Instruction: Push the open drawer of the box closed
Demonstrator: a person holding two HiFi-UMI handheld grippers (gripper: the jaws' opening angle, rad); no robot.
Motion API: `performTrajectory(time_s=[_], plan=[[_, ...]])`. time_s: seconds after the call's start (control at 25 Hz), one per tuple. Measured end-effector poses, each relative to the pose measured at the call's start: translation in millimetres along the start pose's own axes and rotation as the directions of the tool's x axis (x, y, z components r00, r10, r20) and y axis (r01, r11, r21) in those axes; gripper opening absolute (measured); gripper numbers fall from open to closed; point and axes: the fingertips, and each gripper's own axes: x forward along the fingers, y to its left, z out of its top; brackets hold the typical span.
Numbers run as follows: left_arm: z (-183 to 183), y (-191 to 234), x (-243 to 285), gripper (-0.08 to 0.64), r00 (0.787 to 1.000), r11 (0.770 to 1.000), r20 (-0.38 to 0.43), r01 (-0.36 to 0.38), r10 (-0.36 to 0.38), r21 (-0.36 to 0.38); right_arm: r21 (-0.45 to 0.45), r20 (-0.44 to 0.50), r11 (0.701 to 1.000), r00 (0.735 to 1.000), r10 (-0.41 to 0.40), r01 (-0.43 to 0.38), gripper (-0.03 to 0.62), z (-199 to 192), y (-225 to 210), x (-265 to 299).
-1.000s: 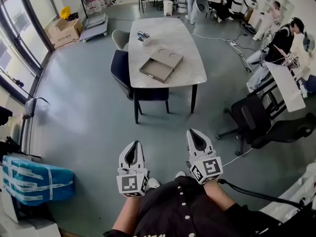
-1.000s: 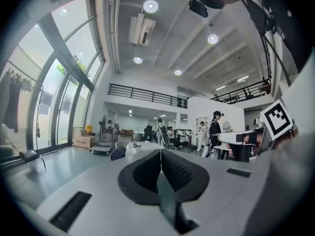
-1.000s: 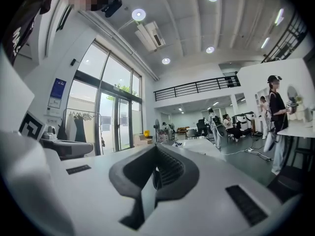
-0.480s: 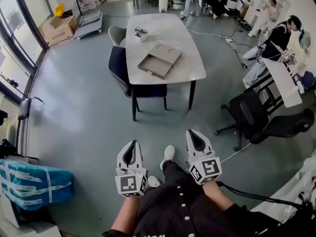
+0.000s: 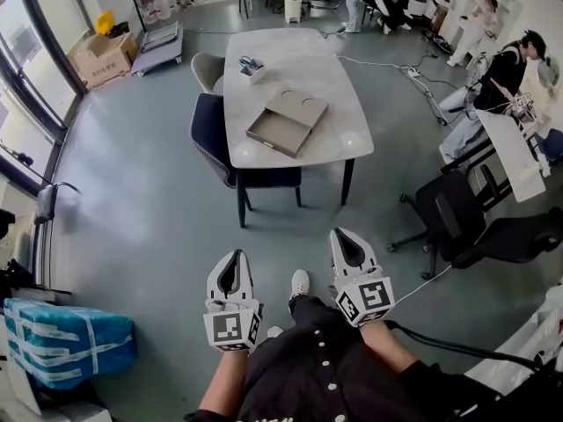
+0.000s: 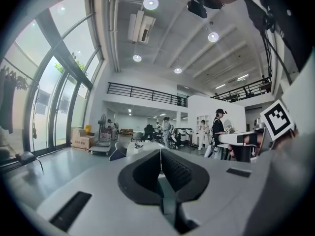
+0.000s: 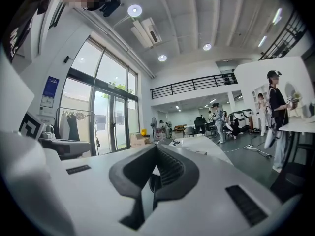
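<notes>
A flat grey-brown box (image 5: 301,105) lies on the pale table (image 5: 339,86), far ahead of me. Its drawer (image 5: 274,131) is pulled out toward the table's near left edge. Both grippers hang low near my body, well short of the table. My left gripper (image 5: 232,258) points forward with its jaws together and nothing between them. My right gripper (image 5: 341,235) is likewise shut and empty. In the left gripper view the left gripper (image 6: 160,154) shows its pads meeting, with the table (image 6: 141,148) small in the distance. The right gripper (image 7: 156,150) is closed too.
A dark blue chair (image 5: 209,127) and a grey chair (image 5: 208,67) stand at the table's left side. A small white holder (image 5: 252,68) sits on the far end. A black office chair (image 5: 453,211) is at right, a blue wrapped bundle (image 5: 65,343) at left. People sit at the back right.
The view has shifted as I step over the floor, and the table sits slightly lower in the head view. Both grippers stay shut in the same pose.
</notes>
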Motion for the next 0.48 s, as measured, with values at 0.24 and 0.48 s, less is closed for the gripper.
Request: performTrajectory(time_s=[0.24, 0.48], plan=[[7, 16, 60, 0.017, 1.000, 1.000, 0.002, -0.016, 0.016, 0.007, 0.004, 0.004, 1.000, 1.000, 0.021, -0.021, -0.003, 5, -26, 62], [13, 23, 112, 0.017, 1.000, 1.000, -0.007, -0.024, 0.024, 0.014, 0.017, -0.001, 0.999, 0.999, 0.041, -0.041, -0.003, 8, -51, 110]])
